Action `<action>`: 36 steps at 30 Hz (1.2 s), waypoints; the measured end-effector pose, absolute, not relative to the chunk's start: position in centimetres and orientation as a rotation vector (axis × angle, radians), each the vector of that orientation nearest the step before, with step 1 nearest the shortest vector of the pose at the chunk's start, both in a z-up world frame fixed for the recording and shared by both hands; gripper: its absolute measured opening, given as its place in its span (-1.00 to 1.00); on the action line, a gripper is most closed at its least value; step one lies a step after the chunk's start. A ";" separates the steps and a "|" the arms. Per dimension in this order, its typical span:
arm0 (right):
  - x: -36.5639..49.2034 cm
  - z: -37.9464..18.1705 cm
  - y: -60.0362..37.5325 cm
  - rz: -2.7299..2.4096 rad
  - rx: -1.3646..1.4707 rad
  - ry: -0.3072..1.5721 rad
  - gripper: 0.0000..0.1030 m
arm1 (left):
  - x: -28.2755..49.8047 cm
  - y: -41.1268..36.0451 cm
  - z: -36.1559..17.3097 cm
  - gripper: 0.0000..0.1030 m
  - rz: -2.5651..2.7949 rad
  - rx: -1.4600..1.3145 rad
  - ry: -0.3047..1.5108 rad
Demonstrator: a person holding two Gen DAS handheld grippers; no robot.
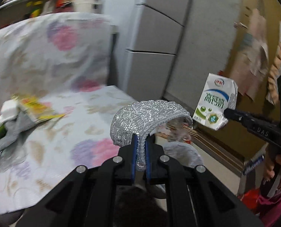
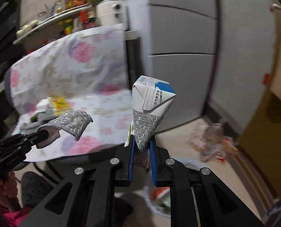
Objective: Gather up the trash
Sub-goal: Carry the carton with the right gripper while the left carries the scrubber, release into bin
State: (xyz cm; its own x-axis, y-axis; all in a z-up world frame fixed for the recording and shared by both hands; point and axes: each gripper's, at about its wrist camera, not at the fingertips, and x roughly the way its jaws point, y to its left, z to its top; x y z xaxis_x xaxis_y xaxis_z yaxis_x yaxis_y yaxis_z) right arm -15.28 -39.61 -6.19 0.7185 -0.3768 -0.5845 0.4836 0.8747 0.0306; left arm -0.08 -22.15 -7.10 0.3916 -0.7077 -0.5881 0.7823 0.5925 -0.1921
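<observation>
The left gripper [image 1: 141,145] has its blue-padded fingers [image 1: 134,151] nearly closed on the edge of a glittery silver cloth [image 1: 140,117], which arches up and forward from the pads; in the right wrist view the same cloth [image 2: 72,122] hangs from the black fingertips at the left. The right gripper [image 2: 142,151] pinches the crushed lower end of a white milk carton [image 2: 149,109], squeezed narrow between the fingers [image 2: 153,158] while its folded top stands up above them. From the left wrist view the carton [image 1: 215,102] is held in the air beside the cloth, the two close but apart.

Behind both lies a surface draped with a floral cover [image 1: 51,124], which looks like a seat with a backrest, though blur makes that uncertain. On it sit a yellow packet [image 1: 36,107] and a small white box [image 1: 9,106] with grey fabric around them. A tall grey cabinet [image 1: 159,37] stands behind, and a shelf of bottles and jars [image 2: 68,9] runs along the upper left. On the pale floor [image 2: 178,128] lies a crumpled clear plastic bag of rubbish [image 2: 212,141].

Both grippers point forward and downward. A hand [image 1: 273,168] grips the right gripper's handle, with a pink sleeve [image 1: 273,202] below it.
</observation>
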 end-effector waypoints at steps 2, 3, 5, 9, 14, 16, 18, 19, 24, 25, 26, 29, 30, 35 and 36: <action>-16.6 -6.2 -40.7 -0.524 0.199 0.586 -0.70 | -1.3 -24.2 -7.1 -0.89 -0.992 0.151 0.668; -16.9 -6.3 -41.1 -0.538 0.205 0.583 -0.70 | -1.7 -25.5 -7.2 -0.89 -1.021 0.164 0.664; -17.8 -6.9 -42.3 -0.579 0.227 0.581 -0.69 | -2.7 -28.1 -7.6 -0.89 -1.077 0.198 0.664; -18.8 -9.5 -45.2 -0.655 0.280 0.643 -0.69 | -4.2 -32.6 -9.3 -0.88 -1.141 0.274 0.709; -19.5 -12.2 -48.3 -0.684 0.372 0.701 -0.67 | -4.6 -37.6 -11.9 -0.88 -1.207 0.337 0.802; -19.4 -13.2 -49.2 -0.685 0.409 0.724 -0.63 | -4.2 -38.9 -12.9 -0.83 -1.223 0.341 0.846; -19.4 -14.0 -50.1 -0.678 0.458 0.733 -0.58 | -3.9 -40.1 -14.0 -0.57 -1.231 0.343 0.891; -19.5 -14.2 -50.4 -0.680 0.470 0.734 -0.46 | -3.7 -40.6 -14.4 -0.28 -1.244 0.337 0.917; -20.1 -13.2 -50.3 -0.711 0.446 0.695 -0.32 | -3.0 -40.4 -14.7 -0.13 -1.270 0.294 0.944; -20.2 -12.8 -50.3 -0.715 0.443 0.684 -0.32 | -2.8 -40.1 -14.4 -0.13 -1.265 0.290 0.938; -20.3 -12.4 -50.2 -0.718 0.439 0.667 -0.32 | -2.6 -39.7 -14.0 -0.13 -1.257 0.286 0.927; -20.1 -11.3 -49.4 -0.697 0.416 0.620 -0.29 | -2.1 -38.0 -12.6 -0.13 -1.207 0.281 0.872; -19.8 -10.9 -49.0 -0.685 0.408 0.602 -0.14 | -1.8 -37.0 -12.2 -0.11 -1.177 0.286 0.849; -17.1 -10.4 -46.8 -0.595 0.384 0.617 0.27 | 0.2 -31.0 -11.2 0.15 -1.035 0.236 0.814; -16.1 -10.4 -46.1 -0.545 0.394 0.624 0.27 | 0.6 -29.7 -11.1 0.15 -1.007 0.223 0.820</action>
